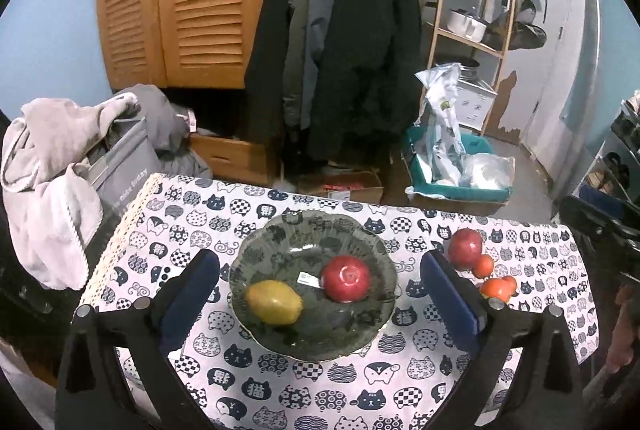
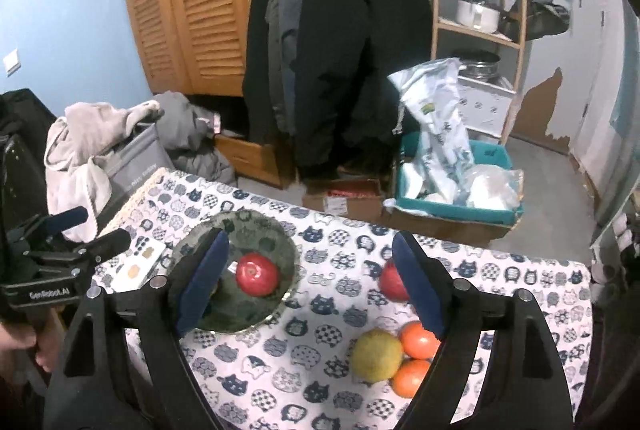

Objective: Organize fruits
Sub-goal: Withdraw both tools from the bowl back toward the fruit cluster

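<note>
A dark glass bowl sits on the cat-print tablecloth. It holds a red apple and a yellow lemon. My left gripper is open and empty, its jaws on either side of the bowl. On the cloth to the right lie a second red apple and two small oranges. In the right wrist view the bowl with the apple is at left. My right gripper is open and empty above the cloth. A yellow-green round fruit, two oranges and the red apple lie by its right finger.
The left gripper body shows at the right wrist view's left edge. A white card lies beside the bowl. Beyond the table's far edge are a laundry bin, hanging coats, cardboard boxes and a teal box.
</note>
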The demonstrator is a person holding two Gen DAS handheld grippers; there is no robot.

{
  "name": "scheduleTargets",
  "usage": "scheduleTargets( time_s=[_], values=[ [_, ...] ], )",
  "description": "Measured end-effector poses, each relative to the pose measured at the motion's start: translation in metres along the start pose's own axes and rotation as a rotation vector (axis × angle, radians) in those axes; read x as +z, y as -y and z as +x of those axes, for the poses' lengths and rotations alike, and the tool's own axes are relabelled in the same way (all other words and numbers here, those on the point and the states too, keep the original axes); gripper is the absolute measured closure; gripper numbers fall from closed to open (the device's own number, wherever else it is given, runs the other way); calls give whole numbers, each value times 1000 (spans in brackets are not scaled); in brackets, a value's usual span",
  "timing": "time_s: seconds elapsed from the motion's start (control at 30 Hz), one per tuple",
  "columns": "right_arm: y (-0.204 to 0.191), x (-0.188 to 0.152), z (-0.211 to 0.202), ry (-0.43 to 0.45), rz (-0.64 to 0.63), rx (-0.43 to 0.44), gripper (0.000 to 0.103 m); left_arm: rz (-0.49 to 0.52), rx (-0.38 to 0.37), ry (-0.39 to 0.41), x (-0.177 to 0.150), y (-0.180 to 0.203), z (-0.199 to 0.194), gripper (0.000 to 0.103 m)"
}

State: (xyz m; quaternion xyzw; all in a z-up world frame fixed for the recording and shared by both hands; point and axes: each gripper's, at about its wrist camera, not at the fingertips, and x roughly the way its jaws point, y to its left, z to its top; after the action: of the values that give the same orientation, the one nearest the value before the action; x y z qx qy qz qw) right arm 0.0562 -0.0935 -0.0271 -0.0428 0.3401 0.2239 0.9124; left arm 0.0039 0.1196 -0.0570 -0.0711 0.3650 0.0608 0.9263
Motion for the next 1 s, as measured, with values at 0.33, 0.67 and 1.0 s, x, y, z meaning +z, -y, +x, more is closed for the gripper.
scheduleTargets(
  time_s=[0.33, 0.67, 1.0],
  values=[
    [42, -23, -22, 9, 45, -75, 19, 69, -69, -21, -2, 48, 6, 1],
    [82, -54, -25, -49, 97, -126, 19, 145, -127, -86, -14, 102, 25, 1],
    [110, -80, -13, -125, 140, -148, 19, 214, -131, -151, -29, 136, 51, 1]
  ],
)
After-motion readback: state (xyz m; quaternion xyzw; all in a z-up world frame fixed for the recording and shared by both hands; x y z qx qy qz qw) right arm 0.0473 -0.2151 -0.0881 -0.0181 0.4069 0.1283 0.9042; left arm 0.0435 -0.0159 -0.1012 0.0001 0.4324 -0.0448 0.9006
